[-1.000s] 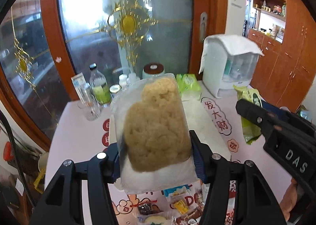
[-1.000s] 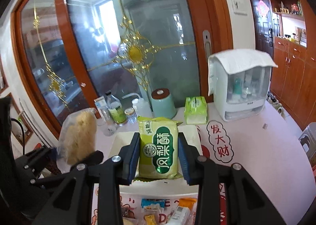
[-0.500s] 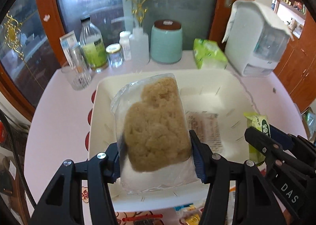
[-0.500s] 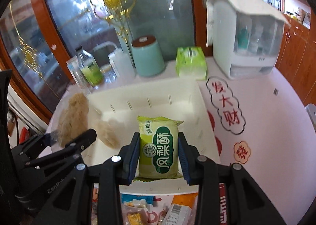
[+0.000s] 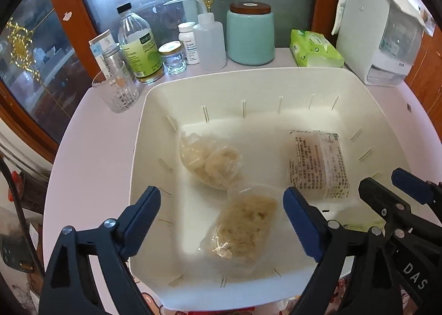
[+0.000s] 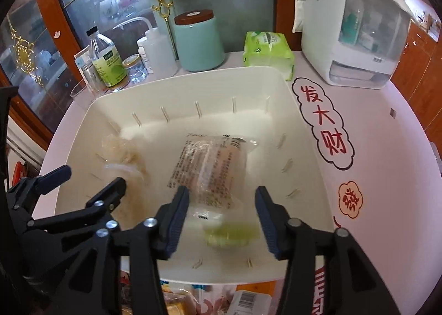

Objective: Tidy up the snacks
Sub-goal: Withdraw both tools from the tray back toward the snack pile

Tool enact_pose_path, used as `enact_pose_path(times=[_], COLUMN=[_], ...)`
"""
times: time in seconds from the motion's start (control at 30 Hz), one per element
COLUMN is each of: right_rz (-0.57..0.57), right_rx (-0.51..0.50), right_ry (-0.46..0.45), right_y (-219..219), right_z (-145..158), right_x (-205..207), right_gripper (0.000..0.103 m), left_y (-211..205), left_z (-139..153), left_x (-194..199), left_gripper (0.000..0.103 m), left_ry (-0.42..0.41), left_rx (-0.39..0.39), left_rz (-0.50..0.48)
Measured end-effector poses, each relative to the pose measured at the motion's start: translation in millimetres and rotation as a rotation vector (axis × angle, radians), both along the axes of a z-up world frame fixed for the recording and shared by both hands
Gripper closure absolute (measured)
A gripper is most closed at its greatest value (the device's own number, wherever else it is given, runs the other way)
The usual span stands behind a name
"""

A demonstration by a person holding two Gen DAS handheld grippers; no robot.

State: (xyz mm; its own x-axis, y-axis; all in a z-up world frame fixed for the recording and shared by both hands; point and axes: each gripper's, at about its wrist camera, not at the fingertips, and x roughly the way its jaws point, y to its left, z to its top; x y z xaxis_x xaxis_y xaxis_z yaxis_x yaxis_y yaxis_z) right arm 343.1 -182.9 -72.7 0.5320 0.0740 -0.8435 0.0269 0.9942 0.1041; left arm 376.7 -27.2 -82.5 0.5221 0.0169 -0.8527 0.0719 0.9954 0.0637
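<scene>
A white plastic bin [image 5: 154, 132] sits on the pink table. My left gripper [image 5: 221, 221] is open above its near edge; a clear bag of tan snack [image 5: 243, 229] lies in the bin between the jaws. Another clear snack bag [image 5: 210, 163] and a printed clear packet [image 5: 317, 165] lie further in. My right gripper [image 6: 222, 216] is open over the bin [image 6: 304, 132]; a blurred green packet [image 6: 232, 233] is just below it, beside the printed packet [image 6: 210, 168].
Bottles, a glass [image 5: 116, 91], a teal canister [image 5: 250, 35], a green tissue pack [image 5: 315, 49] and a white dispenser [image 5: 381, 33] stand behind the bin. More wrapped snacks [image 6: 243, 298] lie on the table in front of the bin.
Both grippers lowered over the bin and opened. The tan snack bag left the left gripper and the green packet left the right gripper, both now in the bin.
</scene>
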Motion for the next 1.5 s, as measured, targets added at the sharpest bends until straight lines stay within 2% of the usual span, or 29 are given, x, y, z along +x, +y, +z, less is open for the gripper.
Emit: enact_pose_path(times=[0.5, 1.1, 1.5], right_rz=[-0.046, 0.014, 0.025], right_rx=[0.062, 0.065, 0.080], right_ry=[-0.062, -0.135, -0.176], right_y=[-11.2, 2.2, -15.7], right_z=[29.1, 64.6, 97.3], right_x=[-38.6, -101.4, -150.8], right_gripper=[0.046, 0.046, 0.046], left_y=[4.5, 17.1, 29.5], left_z=[31.7, 68.6, 99.3], left_x=[-46.7, -119.6, -178.6], left_gripper=[0.013, 0.013, 0.013], left_ry=[-0.041, -0.077, -0.148], left_rx=[-0.043, -0.036, -0.030], left_rz=[0.014, 0.033, 0.049])
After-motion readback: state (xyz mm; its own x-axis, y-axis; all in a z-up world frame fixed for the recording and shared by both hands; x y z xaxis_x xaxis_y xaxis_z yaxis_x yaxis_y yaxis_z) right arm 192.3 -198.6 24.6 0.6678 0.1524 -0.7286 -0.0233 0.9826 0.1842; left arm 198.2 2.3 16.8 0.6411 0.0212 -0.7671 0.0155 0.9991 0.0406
